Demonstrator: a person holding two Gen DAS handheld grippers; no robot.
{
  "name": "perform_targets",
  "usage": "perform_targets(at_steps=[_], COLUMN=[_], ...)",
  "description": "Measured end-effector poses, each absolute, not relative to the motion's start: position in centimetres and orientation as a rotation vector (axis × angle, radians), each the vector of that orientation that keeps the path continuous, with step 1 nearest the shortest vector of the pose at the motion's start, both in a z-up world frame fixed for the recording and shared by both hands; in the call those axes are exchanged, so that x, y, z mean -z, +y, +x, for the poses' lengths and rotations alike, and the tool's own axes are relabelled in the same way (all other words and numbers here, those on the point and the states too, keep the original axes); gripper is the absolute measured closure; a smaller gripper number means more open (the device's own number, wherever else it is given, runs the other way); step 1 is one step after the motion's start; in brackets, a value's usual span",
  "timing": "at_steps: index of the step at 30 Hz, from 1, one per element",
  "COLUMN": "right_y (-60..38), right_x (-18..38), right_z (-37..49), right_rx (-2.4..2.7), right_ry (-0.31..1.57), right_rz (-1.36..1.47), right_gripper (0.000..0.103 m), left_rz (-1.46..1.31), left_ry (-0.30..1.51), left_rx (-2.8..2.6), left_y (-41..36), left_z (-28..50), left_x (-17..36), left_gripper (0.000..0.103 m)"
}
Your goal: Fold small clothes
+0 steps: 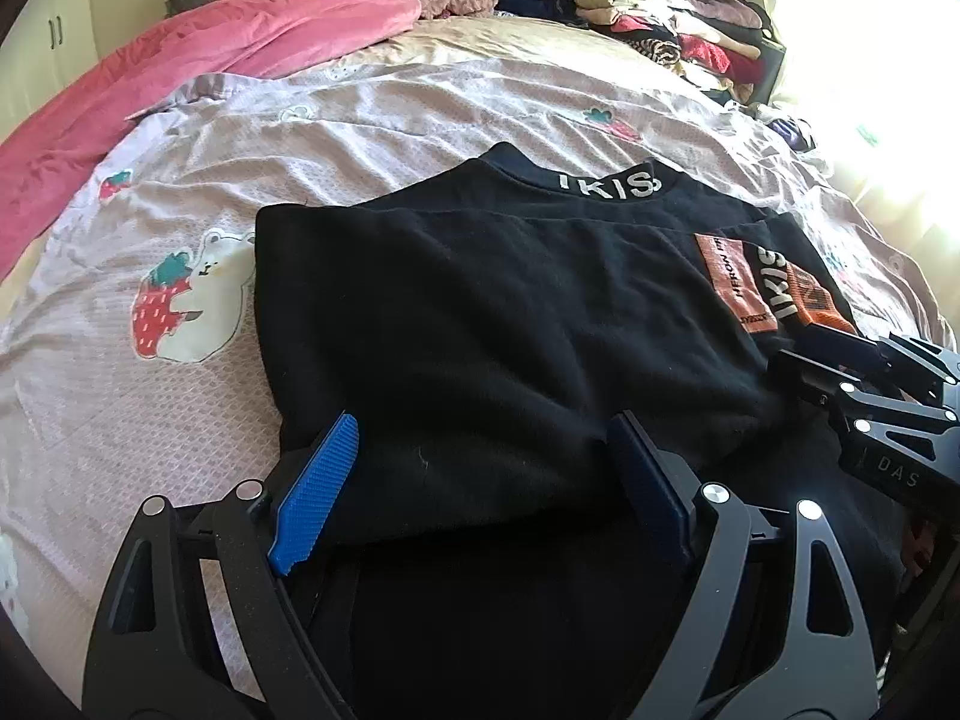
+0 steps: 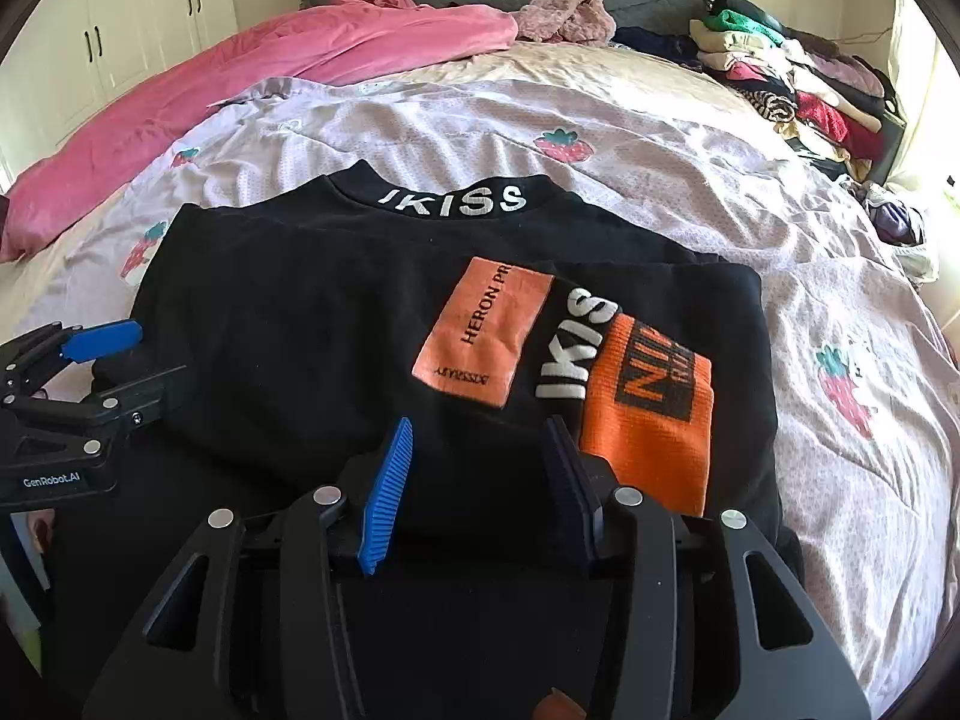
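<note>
- A black knit sweatshirt with a white-lettered collar (image 2: 456, 201) lies on the bed, spread over a pale pink quilted cover printed with strawberries (image 2: 690, 180). Its sides appear already folded in, so it forms a rough rectangle with the collar at the far edge.
- An orange cloth patch with dark lettering (image 2: 483, 330) and an orange ribbed cuff (image 2: 654, 420) lie face up on the right part of the garment; the cuff suggests a sleeve has been laid across the body to keep the outline narrow.
- The left tongs (image 1: 474, 468) stand wide apart over the near left edge of the fabric, with black cloth between the blue pads (image 1: 315, 492) but no pinch visible.
- The right tongs (image 2: 480, 474) are parted about halfway at the near edge, just beside the orange cuff. Cloth lies between them and neither pad presses on it, so the hem is free.
- Both tools point down at the near hem, side by side, which fits either smoothing a finished fold or setting up to lift the hem toward the collar.
- A stack of folded clothes in mixed colours (image 2: 798, 84) sits at the far right corner of the bed, probably the destination pile, and a pink fleece blanket (image 2: 288, 54) lies along the far left.
</note>
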State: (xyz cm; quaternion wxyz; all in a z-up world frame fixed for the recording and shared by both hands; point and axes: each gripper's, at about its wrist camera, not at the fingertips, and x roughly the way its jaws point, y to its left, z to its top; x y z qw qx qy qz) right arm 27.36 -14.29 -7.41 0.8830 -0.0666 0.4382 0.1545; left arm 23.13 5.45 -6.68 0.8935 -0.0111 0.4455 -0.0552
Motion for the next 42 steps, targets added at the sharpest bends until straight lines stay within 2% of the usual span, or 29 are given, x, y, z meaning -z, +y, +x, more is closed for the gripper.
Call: perform_targets(at_steps=[2, 14, 21, 31, 34, 35, 42], right_y=[-14.4, -15.0, -15.4, -16.4, -16.9, -17.0, -18.4], right_x=[7.2, 5.7, 5.0, 3.9, 3.6, 3.5, 3.1], right_z=[27.0, 25.1, 24.3, 23.0, 22.5, 22.4, 21.5], right_rx=[-0.319, -0.310, -0.302, -0.309, -0.309, -0.307, -0.292], right_ry=[0.908, 0.880, 0.860, 0.823, 0.818, 0.815, 0.803], right_rz=[-0.129, -0.088, -0.073, -0.041, -0.037, -0.035, -0.012], right_gripper=[0.059, 0.032, 0.021, 0.017, 0.015, 0.009, 0.009], left_rz=[-0.014, -0.015, -0.019, -0.030, -0.037, -0.040, -0.042], left_ry=[0.917, 0.882, 0.862, 0.806, 0.792, 0.789, 0.764], left_rx=[0.113, 0.102, 0.100, 0.092, 0.087, 0.088, 0.076], left_y=[5.4, 6.0, 6.3, 6.9, 7.1, 7.1, 7.5], left_z=[22.8, 21.4, 20.8, 19.3, 18.9, 18.8, 18.1], left_x=[6.5, 5.2, 4.5, 2.6, 2.2, 2.2, 1.6], left_gripper=[0.025, 0.025, 0.024, 0.017, 0.009, 0.009, 0.009])
